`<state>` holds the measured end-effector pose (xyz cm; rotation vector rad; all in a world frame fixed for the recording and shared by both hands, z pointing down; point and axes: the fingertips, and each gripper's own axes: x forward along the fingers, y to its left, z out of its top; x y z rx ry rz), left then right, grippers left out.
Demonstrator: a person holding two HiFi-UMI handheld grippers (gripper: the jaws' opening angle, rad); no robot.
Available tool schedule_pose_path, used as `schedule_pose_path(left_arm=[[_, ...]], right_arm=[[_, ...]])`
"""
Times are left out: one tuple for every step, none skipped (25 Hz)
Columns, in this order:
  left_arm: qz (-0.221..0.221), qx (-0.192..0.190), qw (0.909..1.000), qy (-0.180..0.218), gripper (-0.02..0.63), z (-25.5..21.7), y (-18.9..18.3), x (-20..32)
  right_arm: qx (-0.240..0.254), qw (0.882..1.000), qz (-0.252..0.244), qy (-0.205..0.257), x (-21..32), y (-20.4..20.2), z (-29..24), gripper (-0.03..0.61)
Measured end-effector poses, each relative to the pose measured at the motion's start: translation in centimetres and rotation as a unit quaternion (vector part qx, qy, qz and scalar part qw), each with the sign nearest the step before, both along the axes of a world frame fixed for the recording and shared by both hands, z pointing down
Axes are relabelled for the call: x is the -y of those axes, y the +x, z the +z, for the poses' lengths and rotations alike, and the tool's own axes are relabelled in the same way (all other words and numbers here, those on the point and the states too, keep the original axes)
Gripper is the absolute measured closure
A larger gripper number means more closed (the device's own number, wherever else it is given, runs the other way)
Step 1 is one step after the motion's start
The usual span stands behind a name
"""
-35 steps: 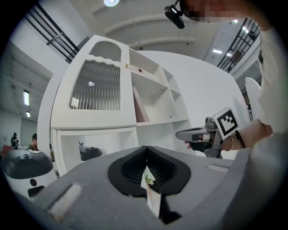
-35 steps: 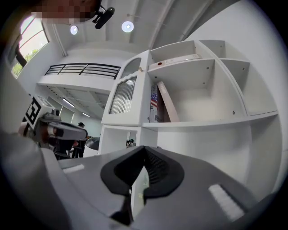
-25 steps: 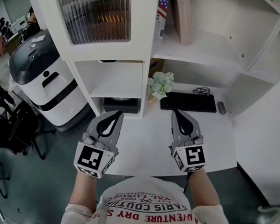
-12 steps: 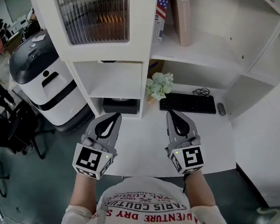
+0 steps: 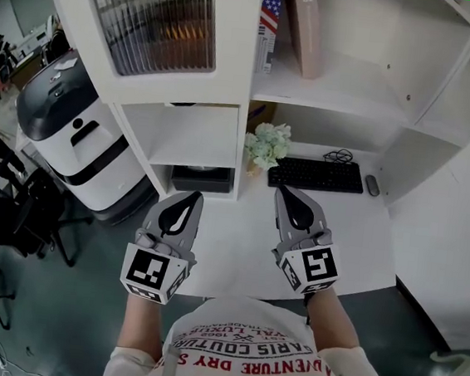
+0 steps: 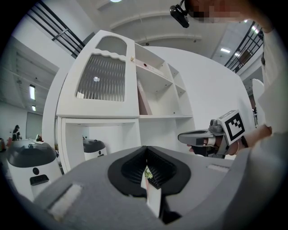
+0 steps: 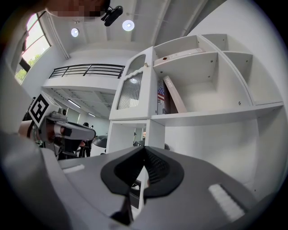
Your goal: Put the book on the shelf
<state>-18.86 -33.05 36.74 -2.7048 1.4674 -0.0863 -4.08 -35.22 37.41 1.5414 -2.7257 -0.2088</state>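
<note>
Holding nothing, your left claw (image 5: 188, 201) and right claw (image 5: 291, 197) are both squeezed tight together; the book (image 5: 306, 28) leans on the shelf (image 5: 346, 86), high up ahead of your right claw; a keyboard (image 5: 316, 173) lies just past its tip on the white desk (image 5: 246, 243)

Office: desk (image 5: 239, 225) with keyboard (image 5: 316, 173), mouse (image 5: 372, 183)

Left gripper (image 6: 145, 155) jaws together; book (image 6: 143, 99) leaning on shelf (image 6: 164, 117).
</note>
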Motion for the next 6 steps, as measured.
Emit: schedule_pose_path(left_arm=[[-0.001, -0.001, 1.0, 0.0, 0.607, 0.01, 0.01, 0.04], [-0.001, -0.002, 1.0, 0.0, 0.607, 0.01, 0.04, 0.09], [-0.001, -0.002, 1.0, -0.001, 0.607, 0.02, 0.1, 0.14], [-0.001, -0.002, 1.0, -0.001, 0.607, 0.03, 0.16, 0.19], [-0.001, -0.002, 1.0, -0.001, 0.607, 0.04, 0.24, 0.24], [0.0, -0.001, 1.0, -0.001, 0.607, 0.05, 0.31, 0.29]], right_arm=[[-0.003, 1.0, 0.001, 0.001, 0.0, -0.04, 0.01, 0.578], [-0.006, 1.0, 0.001, 0.002, 0.03, -0.08, 0.03, 0.578], [-0.008, 1.0, 0.0, 0.002, 0.07, -0.12, 0.05, 0.578], [-0.009, 1.0, -0.002, 0.001, 0.11, -0.17, 0.07, 0.578], [-0.01, 1.0, -0.004, 0.0, 0.15, -0.21, 0.08, 0.578], [-0.01, 1.0, -0.005, 0.0, 0.19, -0.25, 0.09, 0.578]])
